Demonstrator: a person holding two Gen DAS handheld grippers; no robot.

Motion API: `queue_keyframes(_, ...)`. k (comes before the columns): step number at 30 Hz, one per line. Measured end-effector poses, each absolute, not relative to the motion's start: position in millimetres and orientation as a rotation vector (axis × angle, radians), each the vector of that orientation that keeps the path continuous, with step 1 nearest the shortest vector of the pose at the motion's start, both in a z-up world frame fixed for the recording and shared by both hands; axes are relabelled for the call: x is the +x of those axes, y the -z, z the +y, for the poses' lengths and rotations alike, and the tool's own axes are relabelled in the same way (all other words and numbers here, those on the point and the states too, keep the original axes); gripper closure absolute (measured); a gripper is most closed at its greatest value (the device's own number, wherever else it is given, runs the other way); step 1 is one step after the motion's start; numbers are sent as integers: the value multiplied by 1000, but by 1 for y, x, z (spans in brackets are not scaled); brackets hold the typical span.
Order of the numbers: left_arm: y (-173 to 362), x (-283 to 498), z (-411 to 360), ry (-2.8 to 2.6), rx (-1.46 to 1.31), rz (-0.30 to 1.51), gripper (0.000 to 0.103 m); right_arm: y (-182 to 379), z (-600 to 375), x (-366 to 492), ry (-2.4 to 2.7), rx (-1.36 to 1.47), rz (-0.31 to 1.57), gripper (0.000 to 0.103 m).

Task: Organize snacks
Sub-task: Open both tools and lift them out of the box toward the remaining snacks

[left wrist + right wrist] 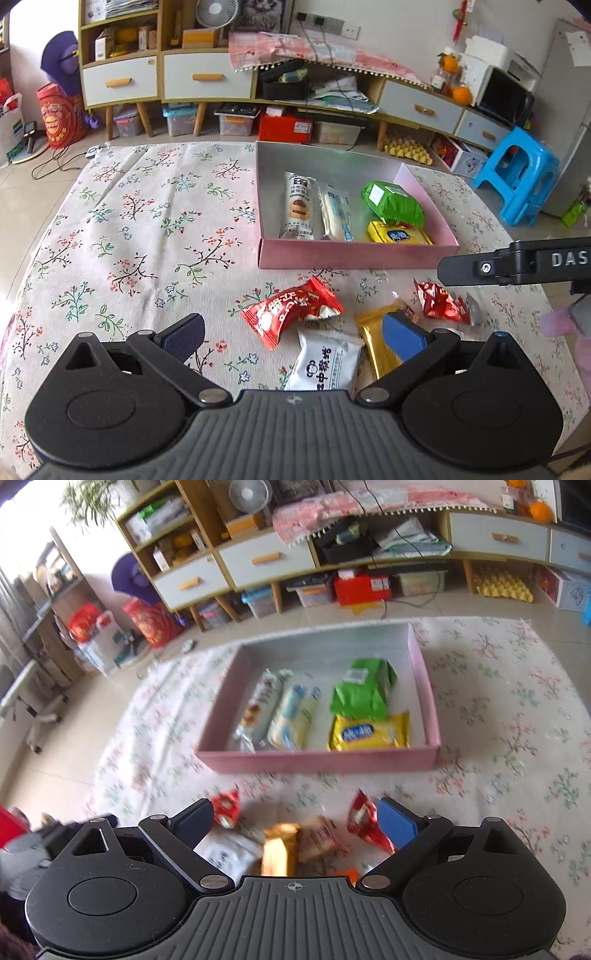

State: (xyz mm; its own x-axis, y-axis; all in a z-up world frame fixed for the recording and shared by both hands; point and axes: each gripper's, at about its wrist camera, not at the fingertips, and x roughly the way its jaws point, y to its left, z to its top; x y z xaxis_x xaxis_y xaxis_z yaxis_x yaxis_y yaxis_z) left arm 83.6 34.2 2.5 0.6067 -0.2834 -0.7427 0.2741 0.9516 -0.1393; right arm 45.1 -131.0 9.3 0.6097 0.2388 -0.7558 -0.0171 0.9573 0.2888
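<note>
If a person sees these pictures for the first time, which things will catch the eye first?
First the pink box in the middle of the flowered cloth, with a green packet and a yellow packet on its right side. Then the loose snacks in front of it, above all the red packet, just ahead of the open left gripper.

A: What's along the wall?
B: A long wooden cabinet with white drawers, storage bins beneath, a fan on top.
A: The floor?
B: Pale tiles, a floral cloth spread over them, a blue stool right.
</note>
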Motion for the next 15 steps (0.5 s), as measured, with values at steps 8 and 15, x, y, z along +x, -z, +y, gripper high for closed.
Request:
queue_keyframes(8,10,73,47,299,31,858,0,4,-137,34,-103,191,958,7)
queue_keyframes(15,27,70,52,325,26,892,0,24,-144,19,-136,175,1030,6)
